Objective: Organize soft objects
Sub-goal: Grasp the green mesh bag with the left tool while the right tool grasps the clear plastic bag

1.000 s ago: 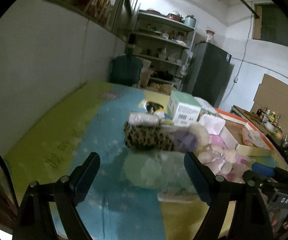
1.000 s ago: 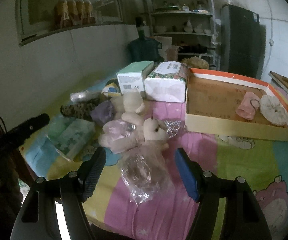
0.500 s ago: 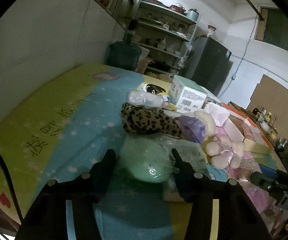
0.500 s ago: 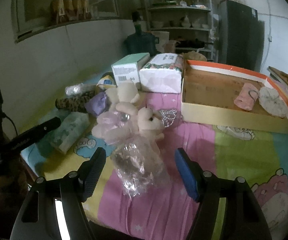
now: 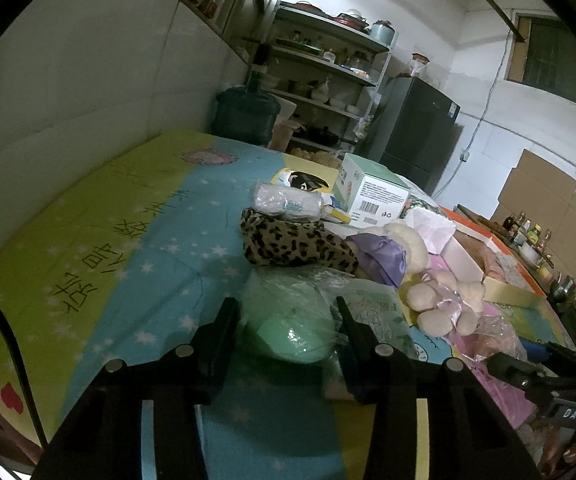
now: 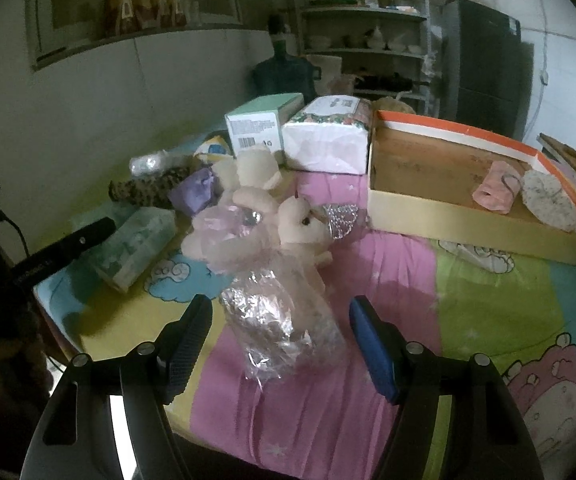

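A green soft bundle (image 5: 284,316) wrapped in clear plastic lies on the colourful sheet in the left wrist view. My left gripper (image 5: 288,322) straddles it, jaws closing, and both pads touch its wrap. Behind it lie a leopard-print cloth (image 5: 291,244), a purple cloth (image 5: 379,252) and a cream plush toy (image 5: 439,304). In the right wrist view my right gripper (image 6: 280,332) stands open around a crinkled clear plastic bag (image 6: 276,312), not touching it. An open cardboard box (image 6: 447,216) at the right holds a pink item (image 6: 495,188) and a white fluffy item (image 6: 547,200).
A teal carton (image 6: 256,128) and a white tissue package (image 6: 323,140) stand behind the pile. A printed tissue pack (image 6: 136,240) lies beside the green bundle, a wrapped white roll (image 5: 288,200) further back. The wall runs along the left; shelves and a dark fridge stand behind.
My left gripper came down and forward onto the green bundle, and its jaws narrowed from wide open to the bundle's sides. The right gripper stayed over the plastic bag.
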A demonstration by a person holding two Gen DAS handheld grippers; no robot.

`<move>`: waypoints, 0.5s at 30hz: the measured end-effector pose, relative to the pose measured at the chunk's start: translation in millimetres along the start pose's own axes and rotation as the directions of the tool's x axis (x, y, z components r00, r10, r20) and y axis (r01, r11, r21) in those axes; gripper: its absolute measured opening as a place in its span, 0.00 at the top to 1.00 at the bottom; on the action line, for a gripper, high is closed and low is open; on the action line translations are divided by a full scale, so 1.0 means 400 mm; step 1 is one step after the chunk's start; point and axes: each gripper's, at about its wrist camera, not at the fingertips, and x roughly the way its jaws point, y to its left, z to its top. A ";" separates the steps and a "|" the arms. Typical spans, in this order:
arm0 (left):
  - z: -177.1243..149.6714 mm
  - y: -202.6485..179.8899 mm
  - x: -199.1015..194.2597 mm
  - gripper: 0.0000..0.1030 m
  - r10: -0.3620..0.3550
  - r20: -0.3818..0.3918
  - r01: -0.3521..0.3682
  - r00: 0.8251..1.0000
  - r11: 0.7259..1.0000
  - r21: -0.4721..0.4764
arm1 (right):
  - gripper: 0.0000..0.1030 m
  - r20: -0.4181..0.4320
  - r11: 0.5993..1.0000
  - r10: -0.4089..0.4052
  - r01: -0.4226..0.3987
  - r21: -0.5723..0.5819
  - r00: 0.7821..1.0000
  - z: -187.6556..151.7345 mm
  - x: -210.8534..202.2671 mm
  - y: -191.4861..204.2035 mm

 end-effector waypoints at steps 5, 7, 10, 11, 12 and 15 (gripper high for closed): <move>0.001 -0.001 -0.006 0.56 0.007 0.008 -0.007 1.000 1.000 -0.006 | 0.45 -0.016 1.000 -0.009 0.009 -0.013 1.000 -0.003 0.013 0.003; 0.003 -0.001 -0.011 0.56 0.009 0.015 -0.009 1.000 1.000 -0.007 | 0.46 -0.014 1.000 -0.016 0.015 -0.022 1.000 -0.005 0.012 0.005; 0.007 0.000 -0.022 0.56 0.011 0.024 -0.011 1.000 1.000 -0.005 | 0.46 -0.011 0.999 -0.017 0.017 -0.029 1.000 -0.004 0.010 0.011; 0.009 0.000 -0.026 0.56 0.012 0.028 -0.011 1.000 1.000 -0.004 | 0.46 -0.009 1.000 -0.013 0.013 -0.028 1.000 -0.004 0.008 0.011; 0.010 0.001 -0.029 0.56 0.012 0.031 -0.012 0.999 1.000 -0.003 | 0.47 -0.005 0.999 -0.011 0.011 -0.030 1.000 -0.002 0.005 0.012; 0.015 -0.002 -0.039 0.56 0.011 0.040 -0.011 0.999 1.000 0.000 | 0.47 0.009 0.999 -0.005 0.005 -0.032 1.000 0.000 -0.007 0.016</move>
